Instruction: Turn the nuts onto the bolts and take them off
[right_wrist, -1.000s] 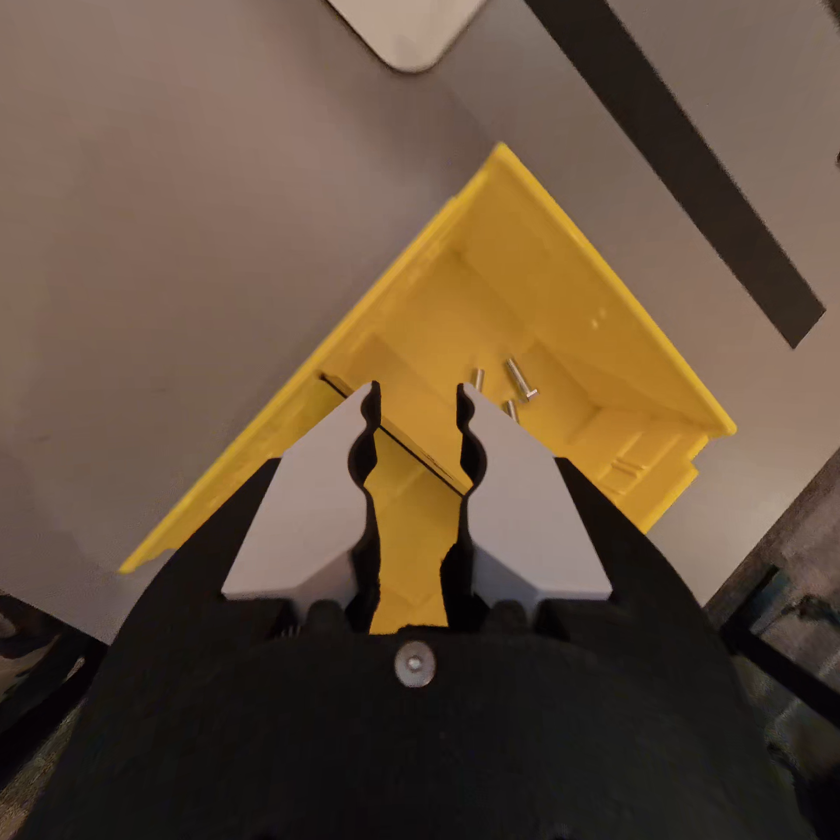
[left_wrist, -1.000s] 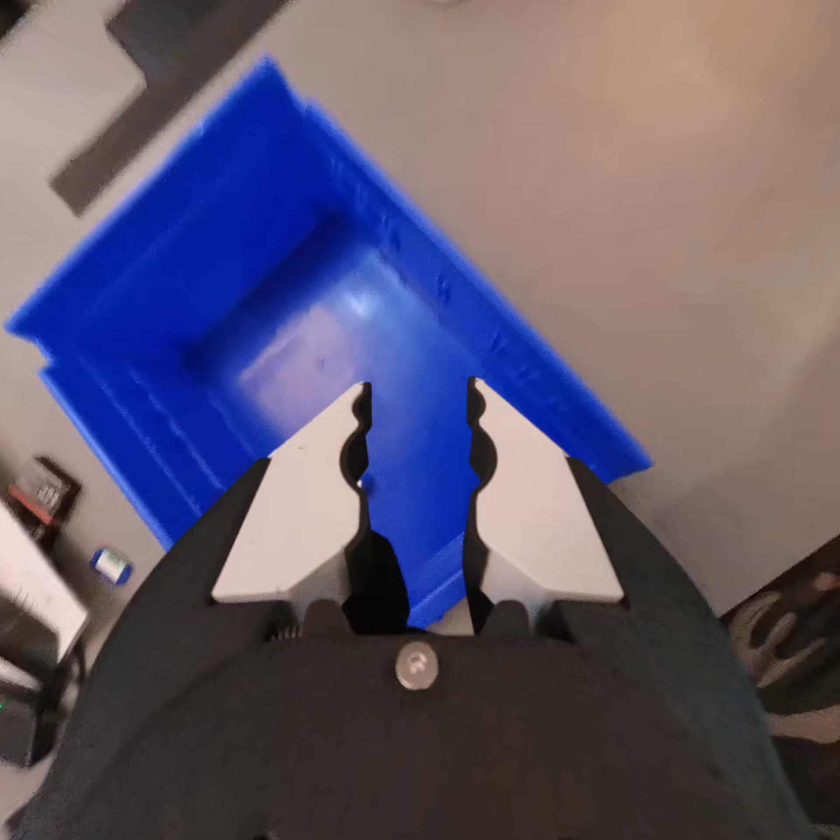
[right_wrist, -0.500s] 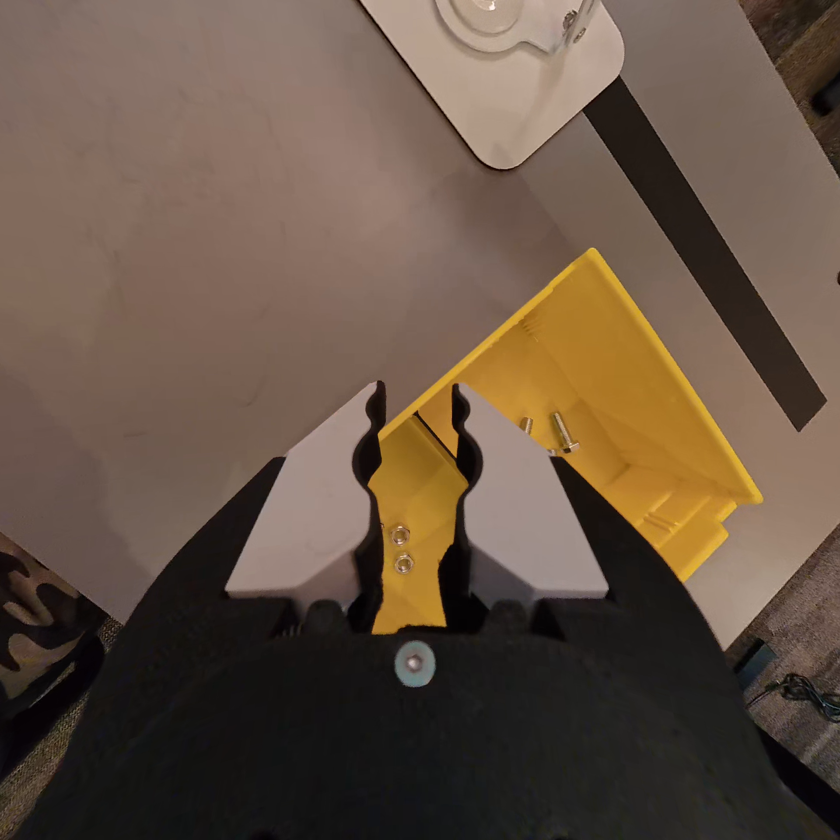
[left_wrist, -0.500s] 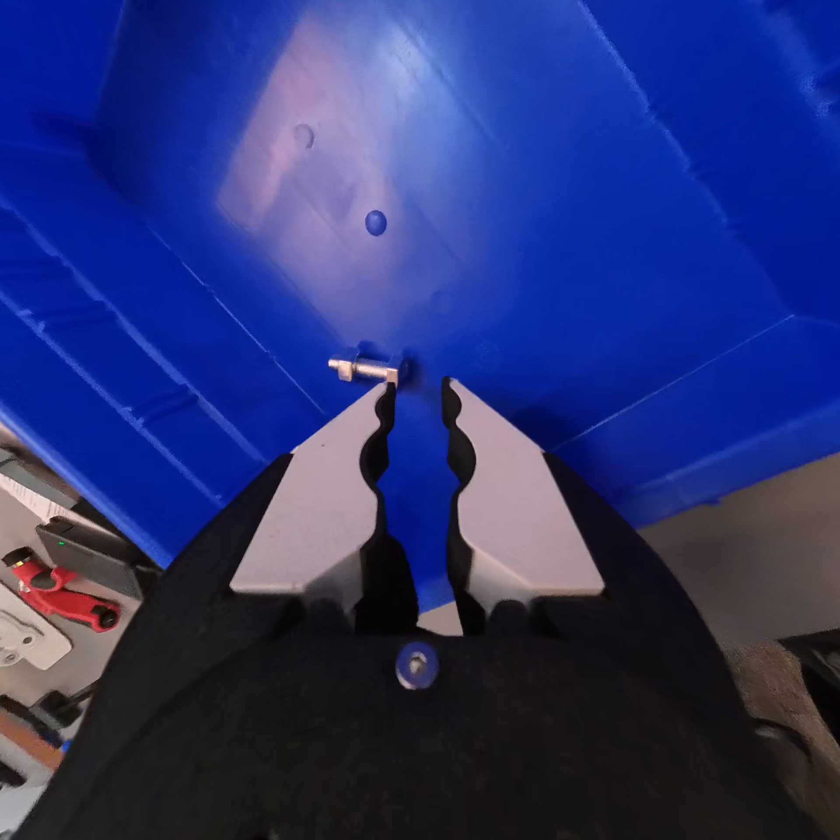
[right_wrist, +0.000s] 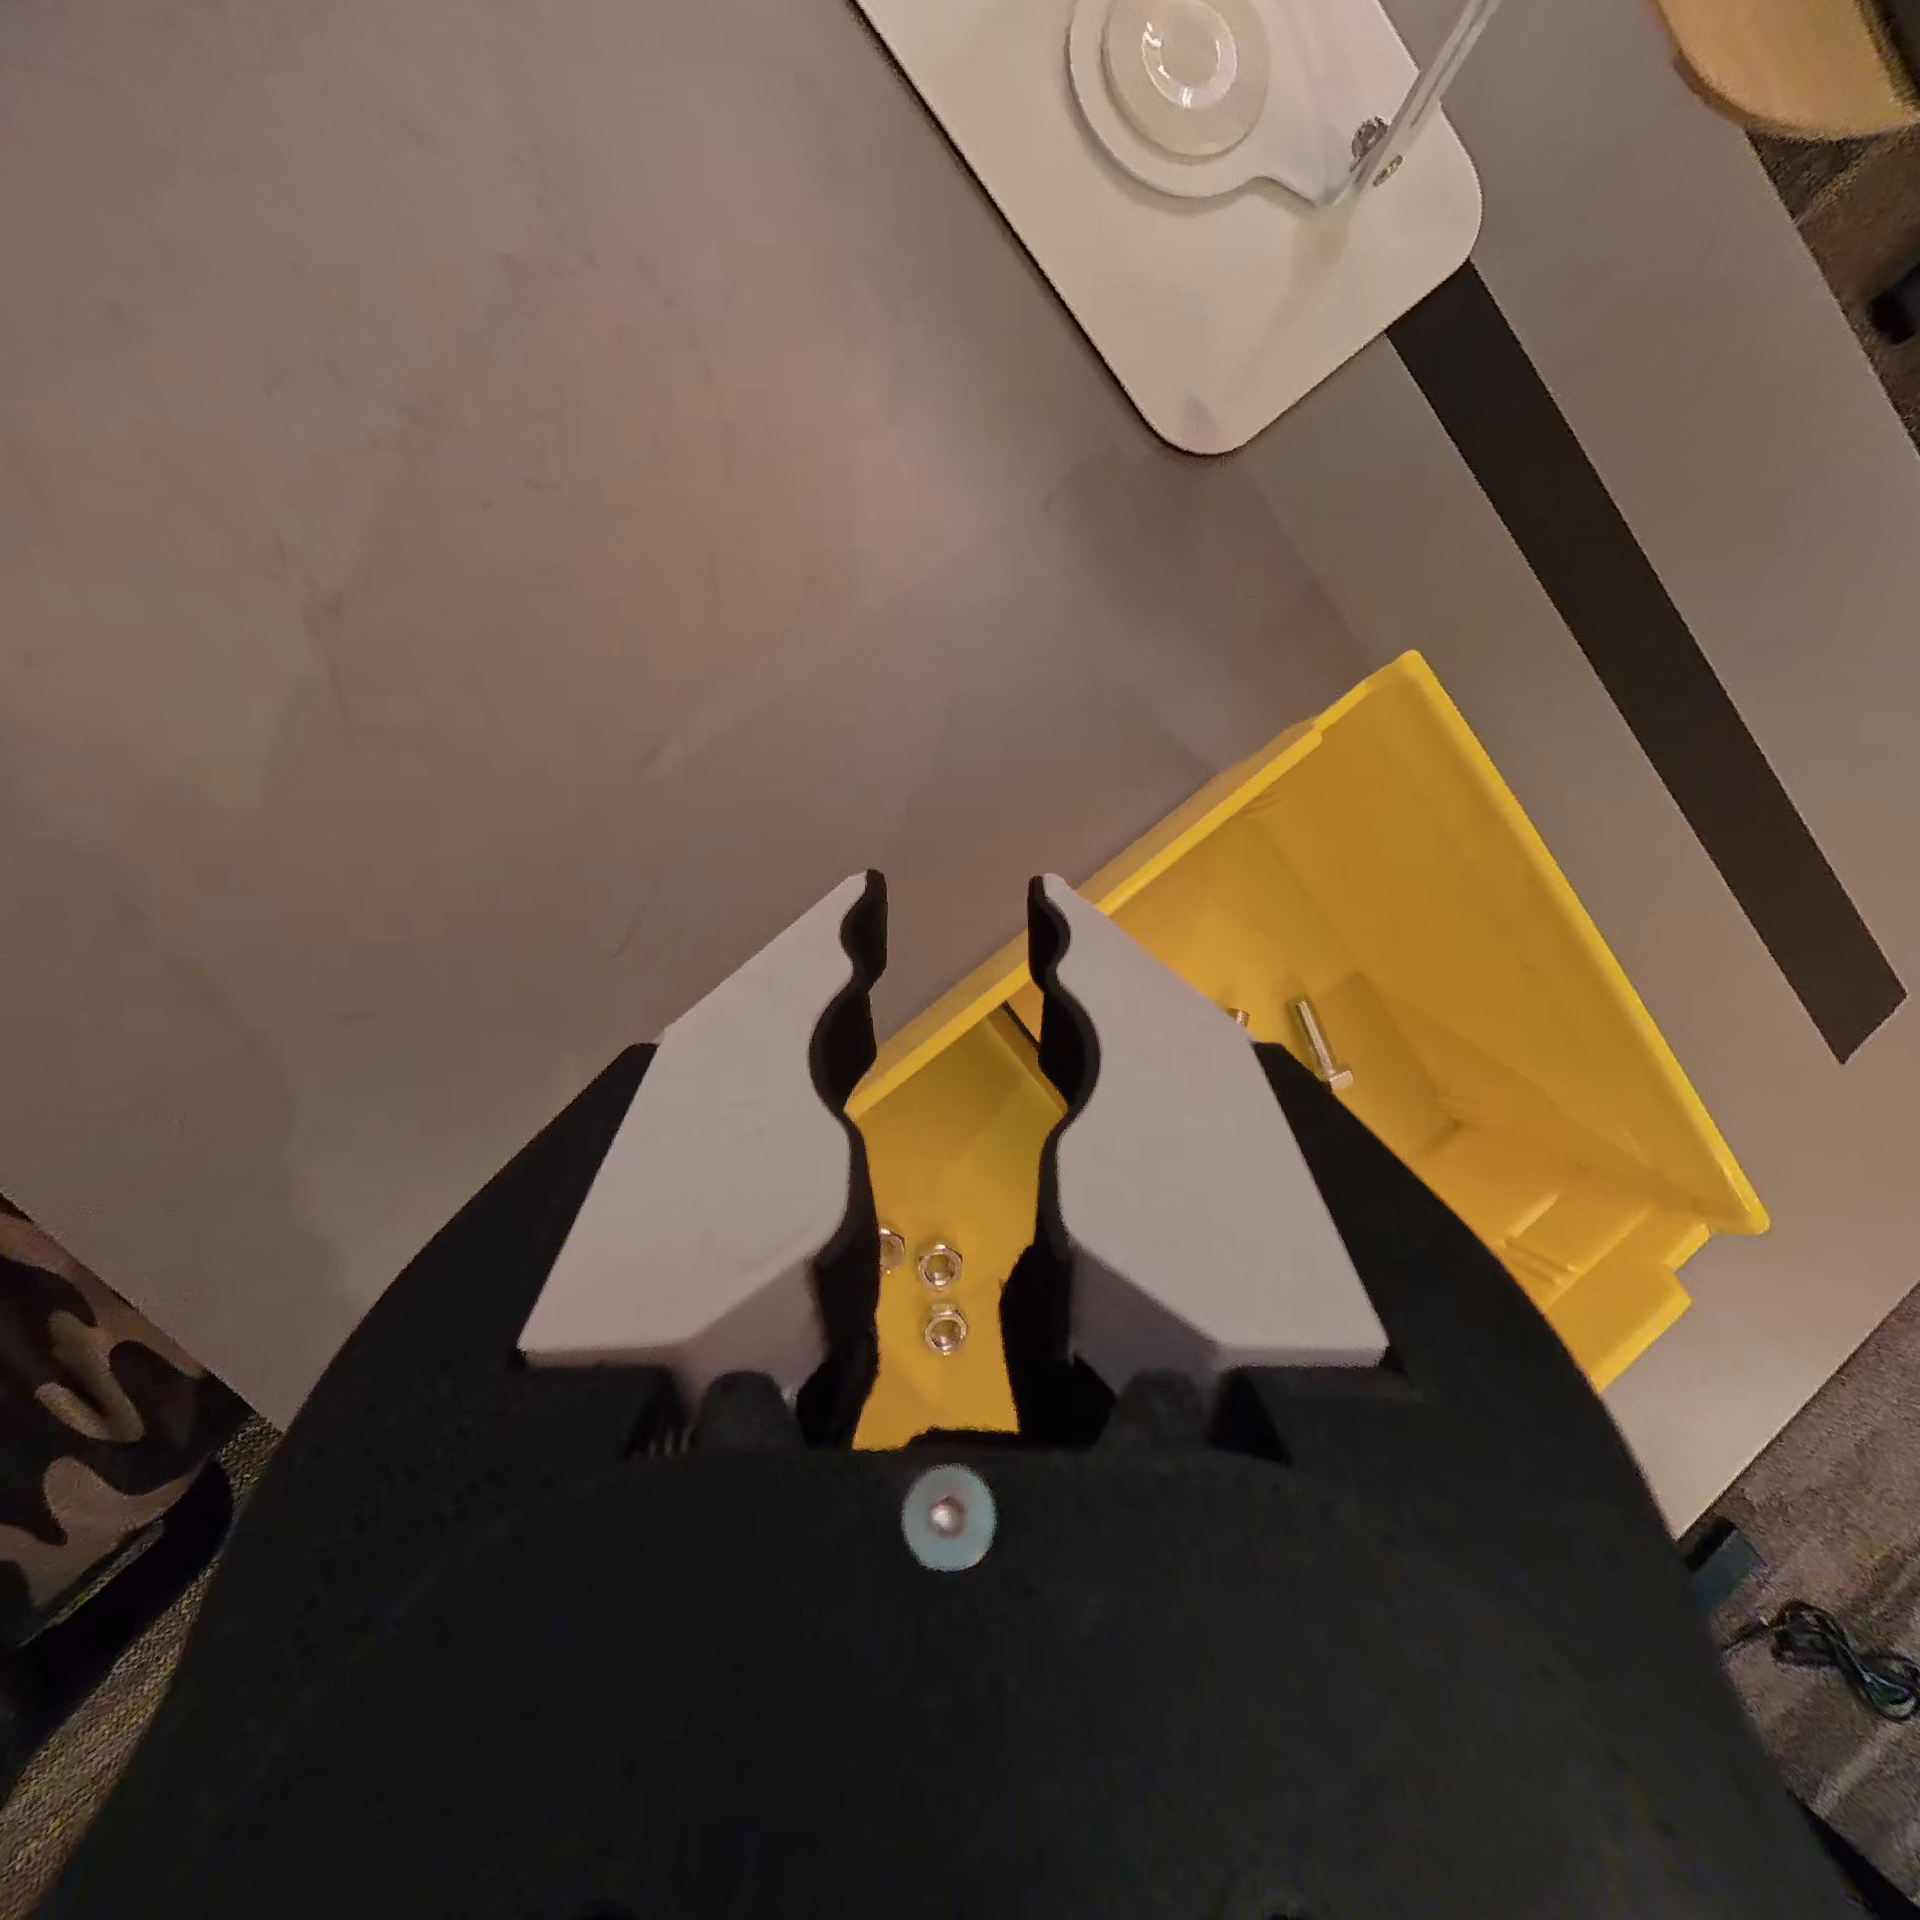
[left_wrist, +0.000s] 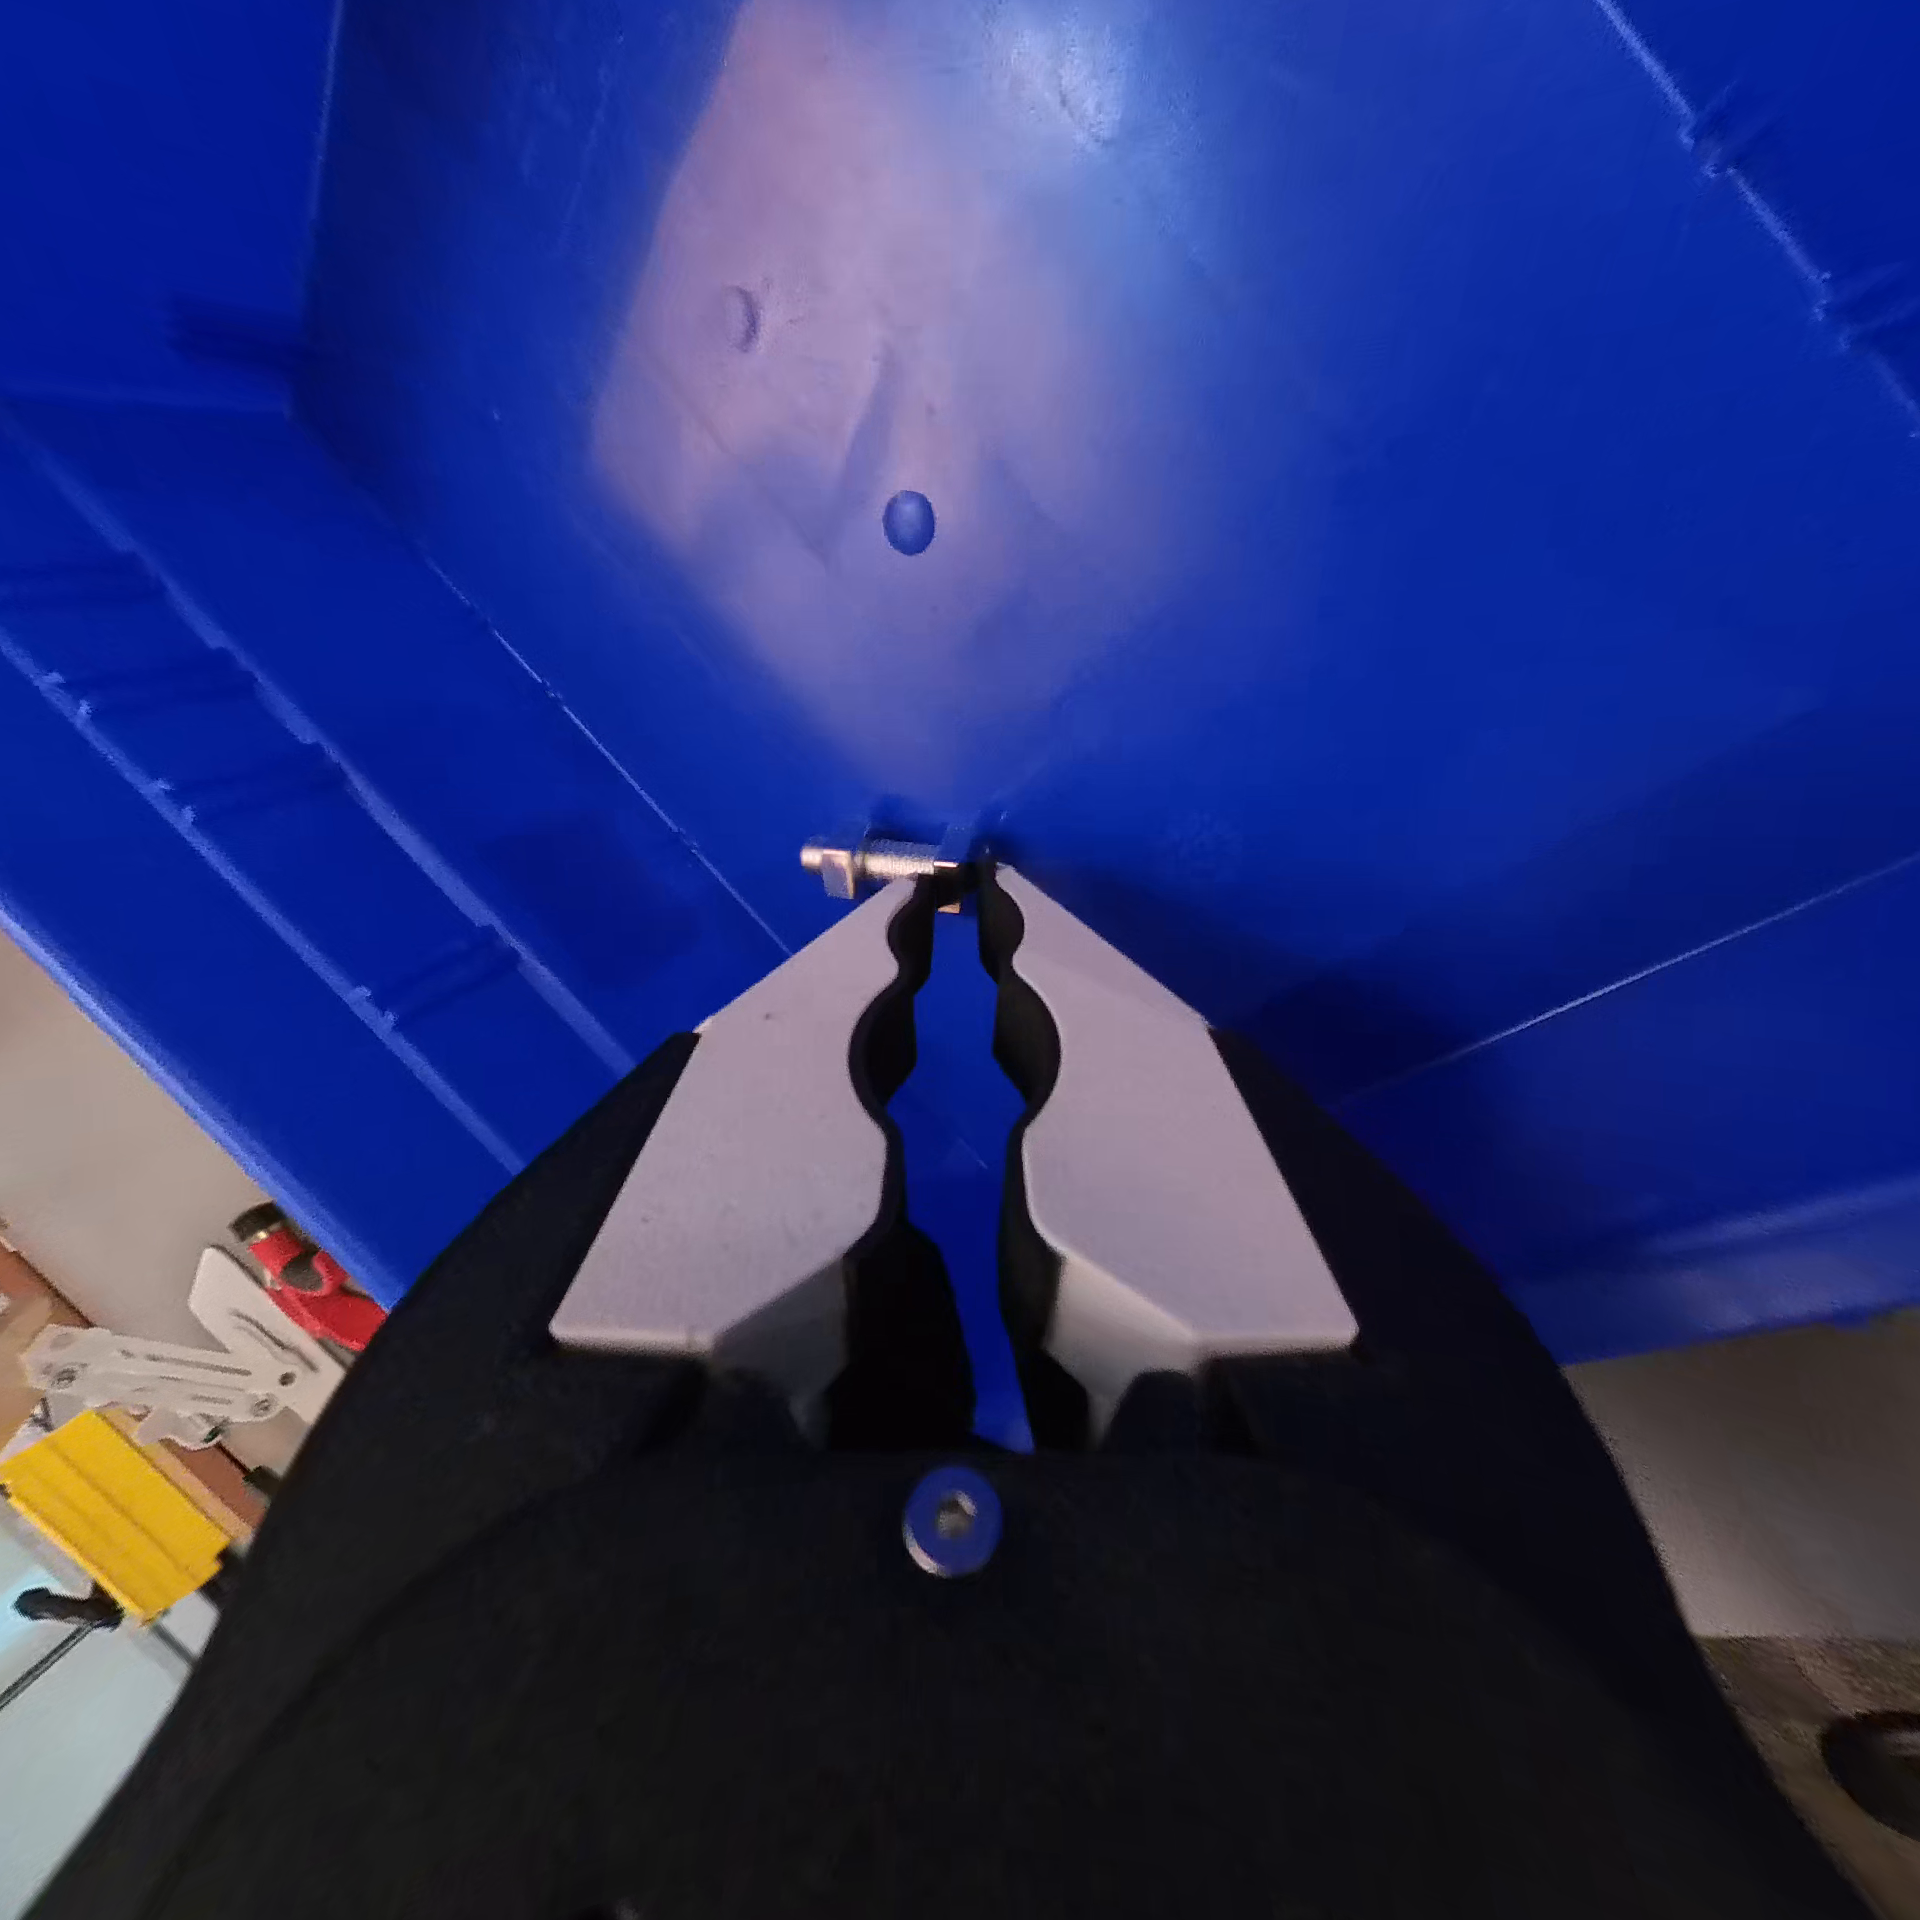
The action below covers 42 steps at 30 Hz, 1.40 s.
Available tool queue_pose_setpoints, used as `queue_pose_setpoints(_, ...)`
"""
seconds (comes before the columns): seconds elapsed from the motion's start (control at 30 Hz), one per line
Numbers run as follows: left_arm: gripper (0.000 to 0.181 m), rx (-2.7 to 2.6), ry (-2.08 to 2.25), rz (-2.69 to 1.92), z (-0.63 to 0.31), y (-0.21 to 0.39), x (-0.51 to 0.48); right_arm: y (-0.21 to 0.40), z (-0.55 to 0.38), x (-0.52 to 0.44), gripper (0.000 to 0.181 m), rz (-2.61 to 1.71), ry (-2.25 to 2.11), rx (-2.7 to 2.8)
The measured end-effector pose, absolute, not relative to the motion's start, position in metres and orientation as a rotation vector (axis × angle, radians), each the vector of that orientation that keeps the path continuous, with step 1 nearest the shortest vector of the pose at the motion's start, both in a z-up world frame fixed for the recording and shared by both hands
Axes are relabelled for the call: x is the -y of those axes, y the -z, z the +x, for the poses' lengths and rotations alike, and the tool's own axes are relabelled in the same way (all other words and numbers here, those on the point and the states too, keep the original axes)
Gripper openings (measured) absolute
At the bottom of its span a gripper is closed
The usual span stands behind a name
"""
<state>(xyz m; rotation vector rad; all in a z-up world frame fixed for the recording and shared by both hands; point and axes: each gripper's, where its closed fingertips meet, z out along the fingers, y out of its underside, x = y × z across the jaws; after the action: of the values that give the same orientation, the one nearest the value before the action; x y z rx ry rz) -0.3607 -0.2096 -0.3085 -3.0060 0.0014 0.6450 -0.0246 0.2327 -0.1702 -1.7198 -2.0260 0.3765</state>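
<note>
In the left wrist view a blue bin [left_wrist: 1351, 520] fills the frame. A small steel bolt [left_wrist: 873, 862] with a nut [left_wrist: 951, 883] on its thread lies in the bin's near corner. My left gripper [left_wrist: 951, 888] is down in that corner, its jaws closed to a narrow gap around the nut end. In the right wrist view my right gripper [right_wrist: 956, 894] is open and empty above the near edge of a yellow bin [right_wrist: 1455, 883]. Loose nuts [right_wrist: 940, 1265] lie in its near compartment and two bolts [right_wrist: 1314, 1039] in the far one.
A white base plate [right_wrist: 1195, 260] with a clear disc stands at the back of the grey table [right_wrist: 520, 520], beside a black strip [right_wrist: 1642, 644]. The table edge runs close behind the yellow bin. A red tool [left_wrist: 301, 1278] and a white bracket [left_wrist: 177, 1371] lie left of the blue bin. The gap from one gripper's tips to the other's is roughly 55 cm.
My left gripper dropped into the blue bin to the bolt and narrowed its jaws onto the nut end. My right gripper pulled back and up from the yellow bin, staying open.
</note>
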Motion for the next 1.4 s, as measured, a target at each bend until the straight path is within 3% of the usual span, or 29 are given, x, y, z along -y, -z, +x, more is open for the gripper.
queue_pose_setpoints(0.33, 0.005, 0.019, -0.728, -2.822, -0.357, 0.296, 0.194, 0.149, -0.049, -0.177, 0.026, -1.588, -0.502, 2.066)
queue_pose_setpoints(0.53, 0.005, -0.058, -0.874, -2.547, -0.347, 0.240, 0.164, 0.130, -0.086, -0.089, 0.030, -1.473, -0.964, 2.097)
queue_pose_setpoints(0.77, 0.005, -0.343, -0.809, -2.208, -0.269, 0.168, 0.095, 0.112, -0.131, -0.011, 0.038, -1.460, -1.592, 1.966)
queue_pose_setpoints(1.03, 0.004, -0.704, -0.731, -1.945, -0.168, 0.152, 0.032, 0.120, -0.152, 0.003, 0.046, -1.559, -1.959, 1.723)
queue_pose_setpoints(1.17, 0.005, -0.811, -0.748, -1.875, -0.141, 0.153, 0.018, 0.135, -0.151, 0.003, 0.045, -1.634, -2.061, 1.681)
queue_pose_setpoints(1.4, 0.004, -0.871, -0.765, -1.842, -0.125, 0.156, 0.010, 0.140, -0.147, 0.013, 0.022, -1.652, -2.284, 1.660)
